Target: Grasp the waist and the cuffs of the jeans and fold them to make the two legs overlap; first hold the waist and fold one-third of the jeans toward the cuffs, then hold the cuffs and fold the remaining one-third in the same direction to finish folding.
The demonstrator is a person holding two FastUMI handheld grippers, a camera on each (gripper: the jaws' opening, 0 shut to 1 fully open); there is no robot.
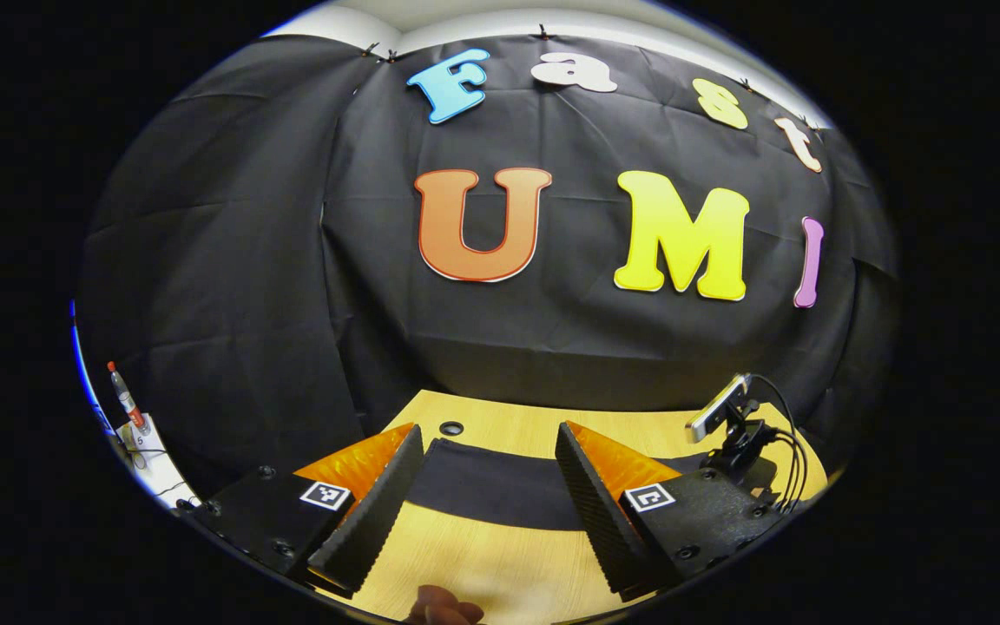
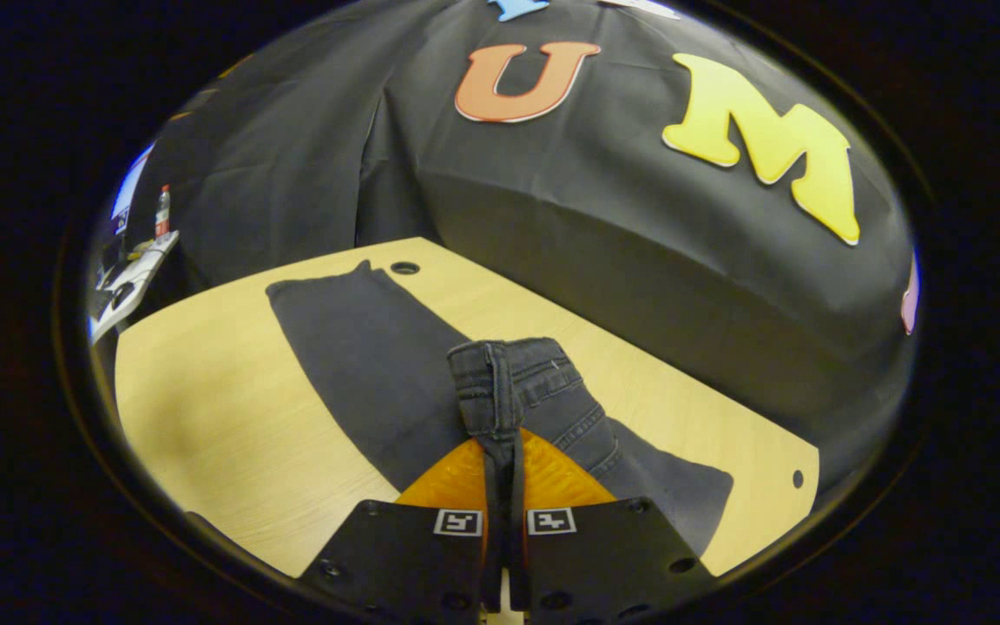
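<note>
Dark grey jeans (image 2: 361, 356) lie along the wooden table (image 2: 222, 408), their legs stretching to the far left corner. My right gripper (image 2: 504, 447) is shut on the waist (image 2: 509, 373), which is raised off the table and bunched up between the fingers. The cloth behind the waist trails down to the right. In the left gripper view my left gripper (image 1: 489, 434) stands open above the table (image 1: 483, 564), nothing between its fingers. A dark band of the jeans (image 1: 500, 490) lies across the table beyond them.
A small camera on a stand (image 1: 726, 417) with cables sits at the table's right end. A finger (image 1: 444, 609) shows at the bottom edge. A bottle (image 1: 125, 398) stands on a side shelf at the left. Cable holes (image 2: 404, 267) pierce the table's corners.
</note>
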